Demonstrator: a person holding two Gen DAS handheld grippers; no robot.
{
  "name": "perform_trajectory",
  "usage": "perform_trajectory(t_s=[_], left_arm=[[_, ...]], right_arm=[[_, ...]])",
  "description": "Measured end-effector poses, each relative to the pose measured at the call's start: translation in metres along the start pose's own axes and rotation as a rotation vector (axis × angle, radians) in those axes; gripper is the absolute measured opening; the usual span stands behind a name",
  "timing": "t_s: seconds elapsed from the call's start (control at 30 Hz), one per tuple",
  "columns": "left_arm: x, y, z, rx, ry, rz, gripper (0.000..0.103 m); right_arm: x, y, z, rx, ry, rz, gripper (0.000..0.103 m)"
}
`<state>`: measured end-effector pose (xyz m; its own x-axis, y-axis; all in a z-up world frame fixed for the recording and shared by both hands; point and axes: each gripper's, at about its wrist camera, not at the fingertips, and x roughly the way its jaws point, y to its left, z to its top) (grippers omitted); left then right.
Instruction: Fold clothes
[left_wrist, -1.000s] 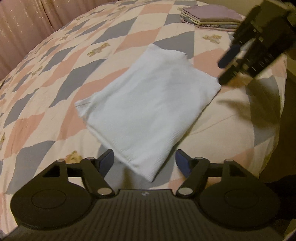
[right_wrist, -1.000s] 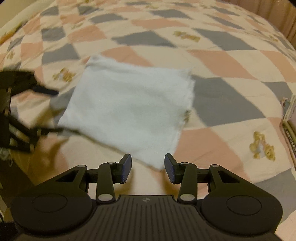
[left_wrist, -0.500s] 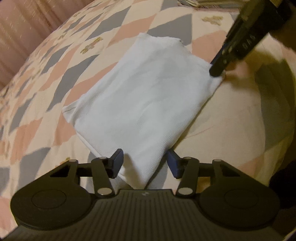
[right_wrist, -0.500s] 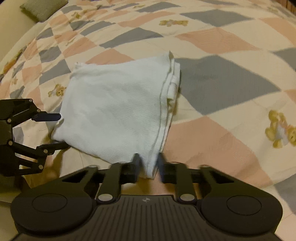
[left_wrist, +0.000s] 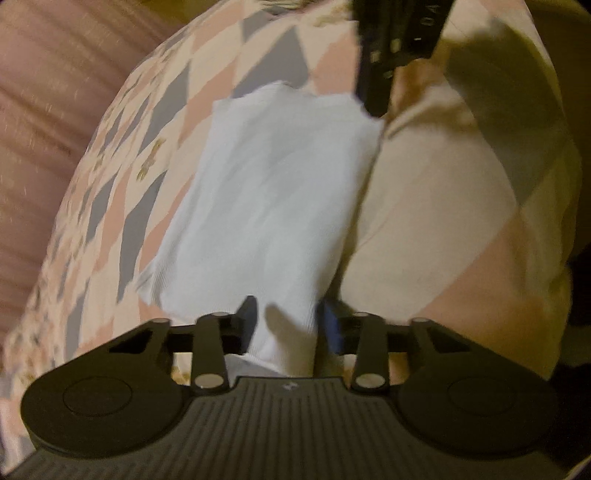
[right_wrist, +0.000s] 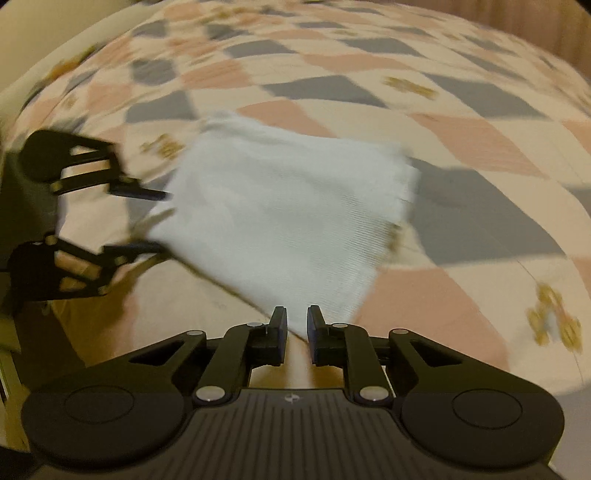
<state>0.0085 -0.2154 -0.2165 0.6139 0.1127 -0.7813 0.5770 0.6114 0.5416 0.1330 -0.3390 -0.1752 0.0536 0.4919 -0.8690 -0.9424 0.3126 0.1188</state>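
Patchwork bedspread (right_wrist: 480, 147) in pink, grey and cream diamonds covers the bed; ribbed pink curtain (left_wrist: 44, 129) beyond its far edge. Folded white cloth (right_wrist: 288, 221) lies flat on the bedspread. My left gripper (left_wrist: 286, 325) has one corner of the cloth between its fingers, jaws part-closed against the fabric; whether it truly pinches, I cannot tell. My right gripper (right_wrist: 296, 325) sits at the opposite corner, jaws nearly together with the cloth tip in the narrow gap. Both views blurred
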Motion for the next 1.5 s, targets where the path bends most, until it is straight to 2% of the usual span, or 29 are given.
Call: perform_trajectory(t_s=[0.07,0.13,0.23,0.3,0.37,0.43,0.47,0.53,0.6,0.7,0.73,0.8,0.83,0.87,0.93,1.0,1.07,1.17,1.23,1.3,1.33,1.37,1.43,1.5], left_arm=[[0.008,-0.008,-0.004,0.060,0.017,0.020,0.014],[0.012,-0.011,-0.010,0.089,0.030,0.031,0.010],[0.009,-0.006,-0.022,0.067,0.031,0.035,0.008],[0.005,-0.004,-0.026,0.049,0.025,0.031,0.008],[0.002,-0.004,-0.025,0.041,0.010,0.040,0.009],[-0.002,-0.003,-0.021,0.036,-0.004,0.061,0.017],[-0.003,-0.005,-0.019,0.047,-0.019,0.082,0.034],[-0.004,-0.009,-0.015,0.079,-0.053,0.124,0.066],[0.000,-0.014,-0.011,0.120,-0.071,0.118,0.065],[0.011,-0.021,-0.006,0.174,-0.089,0.120,0.060],[0.017,-0.022,-0.005,0.182,-0.086,0.120,0.055],[0.024,-0.016,-0.003,0.157,-0.070,0.106,0.039],[0.026,-0.011,-0.001,0.131,-0.063,0.096,0.021],[0.029,-0.006,0.000,0.105,-0.056,0.085,0.016],[0.024,0.009,0.002,0.015,-0.067,0.022,0.010],[0.017,0.027,0.003,-0.097,-0.079,-0.021,0.009],[0.011,0.033,0.003,-0.109,-0.090,-0.027,0.009],[0.007,0.036,0.004,-0.118,-0.093,-0.039,0.009],[0.004,0.034,0.004,-0.112,-0.094,-0.040,0.009],[0.003,0.029,0.004,-0.103,-0.092,-0.028,0.009],[0.002,0.026,0.004,-0.099,-0.091,-0.022,0.009],[0.002,0.024,0.003,-0.095,-0.089,-0.017,0.009],[0.003,0.014,0.004,-0.057,-0.077,0.017,0.013],[0.009,0.002,0.005,0.016,-0.050,0.057,0.019]], right_arm=[[0.008,0.013,0.003,-0.072,0.007,-0.021,0.018],[0.016,0.026,0.005,-0.144,0.014,-0.046,0.019],[0.021,0.033,-0.004,-0.256,0.045,-0.140,0.025],[0.019,0.039,-0.007,-0.299,0.042,-0.160,0.027],[0.017,0.044,-0.010,-0.339,0.034,-0.173,0.034],[0.016,0.050,-0.012,-0.380,0.026,-0.186,0.045],[0.015,0.053,-0.014,-0.400,0.023,-0.193,0.049],[0.016,0.060,-0.015,-0.444,0.015,-0.200,0.049],[0.021,0.069,-0.016,-0.482,0.007,-0.202,0.049],[0.028,0.080,-0.017,-0.529,-0.011,-0.220,0.055],[0.030,0.083,-0.017,-0.548,-0.019,-0.225,0.057],[0.035,0.089,-0.019,-0.589,-0.036,-0.233,0.057],[0.037,0.092,-0.021,-0.608,-0.046,-0.234,0.057],[0.040,0.095,-0.022,-0.630,-0.057,-0.237,0.057],[0.047,0.101,-0.023,-0.680,-0.086,-0.254,0.059],[0.054,0.108,-0.023,-0.736,-0.125,-0.284,0.059],[0.063,0.111,-0.021,-0.774,-0.150,-0.304,0.059],[0.077,0.107,-0.020,-0.821,-0.157,-0.356,0.052],[0.078,0.097,-0.021,-0.838,-0.168,-0.436,0.046],[0.078,0.084,-0.023,-0.832,-0.147,-0.478,0.044],[0.077,0.077,-0.024,-0.827,-0.133,-0.497,0.037],[0.076,0.071,-0.025,-0.821,-0.119,-0.496,0.025],[0.072,0.065,-0.028,-0.816,-0.112,-0.482,0.007],[0.067,0.063,-0.028,-0.797,-0.118,-0.460,0.005]])
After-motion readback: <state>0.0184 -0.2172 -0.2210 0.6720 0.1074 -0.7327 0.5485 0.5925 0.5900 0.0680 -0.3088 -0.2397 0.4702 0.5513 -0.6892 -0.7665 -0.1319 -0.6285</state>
